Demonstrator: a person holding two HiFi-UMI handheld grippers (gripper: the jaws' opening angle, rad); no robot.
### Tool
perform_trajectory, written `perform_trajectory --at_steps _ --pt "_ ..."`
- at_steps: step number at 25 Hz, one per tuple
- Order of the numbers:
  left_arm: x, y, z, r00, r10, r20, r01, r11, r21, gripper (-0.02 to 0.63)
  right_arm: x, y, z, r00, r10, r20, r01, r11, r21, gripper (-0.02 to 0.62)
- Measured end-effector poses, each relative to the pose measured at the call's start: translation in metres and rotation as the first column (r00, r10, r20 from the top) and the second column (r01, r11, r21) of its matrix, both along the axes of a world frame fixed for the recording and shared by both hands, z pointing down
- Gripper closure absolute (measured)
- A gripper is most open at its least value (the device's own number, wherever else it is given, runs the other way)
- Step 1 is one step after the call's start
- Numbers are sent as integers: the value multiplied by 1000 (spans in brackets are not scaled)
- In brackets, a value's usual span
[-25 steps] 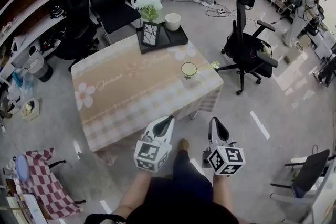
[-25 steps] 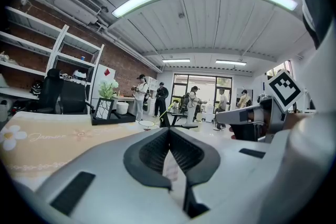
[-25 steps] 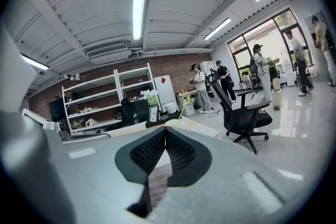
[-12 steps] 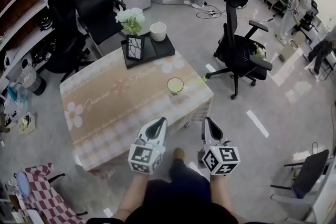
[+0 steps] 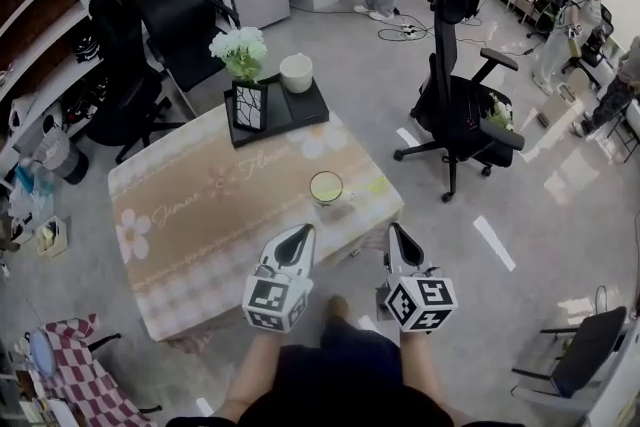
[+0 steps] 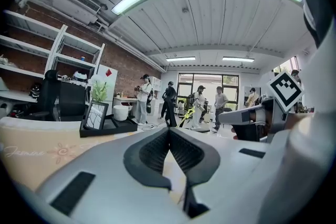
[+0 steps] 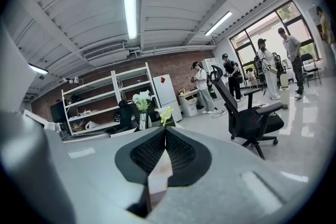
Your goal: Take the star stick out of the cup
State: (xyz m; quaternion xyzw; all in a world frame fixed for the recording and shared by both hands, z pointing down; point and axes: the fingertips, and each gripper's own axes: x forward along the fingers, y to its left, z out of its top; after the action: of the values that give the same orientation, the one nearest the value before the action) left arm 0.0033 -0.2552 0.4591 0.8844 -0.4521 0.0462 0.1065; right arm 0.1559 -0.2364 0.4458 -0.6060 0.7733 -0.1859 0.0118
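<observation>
My left gripper and right gripper, both closed and empty, hang before the cup on the table.

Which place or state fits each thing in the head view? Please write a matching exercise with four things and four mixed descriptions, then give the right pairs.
Things:
1. cup
2. white bowl
3. black office chair
4. right gripper

Descriptions:
A. on the floor, right of the table
B. jaws together, nothing between them
C. on the table, toward its right end
D. on the black tray at the table's far end

Pairs: 1-C, 2-D, 3-A, 4-B
</observation>
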Motion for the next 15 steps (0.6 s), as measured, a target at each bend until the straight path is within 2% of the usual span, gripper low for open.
perform_trajectory --at_steps 8,15 --pt "6 -32 6 999 -39 0 39 999 7 597 2 -38 8 999 -50 1 50 999 6 594" --pt "15 -50 16 999 -42 -3 42 999 -1 597 12 -57 17 999 -50 8 50 999 -6 594"
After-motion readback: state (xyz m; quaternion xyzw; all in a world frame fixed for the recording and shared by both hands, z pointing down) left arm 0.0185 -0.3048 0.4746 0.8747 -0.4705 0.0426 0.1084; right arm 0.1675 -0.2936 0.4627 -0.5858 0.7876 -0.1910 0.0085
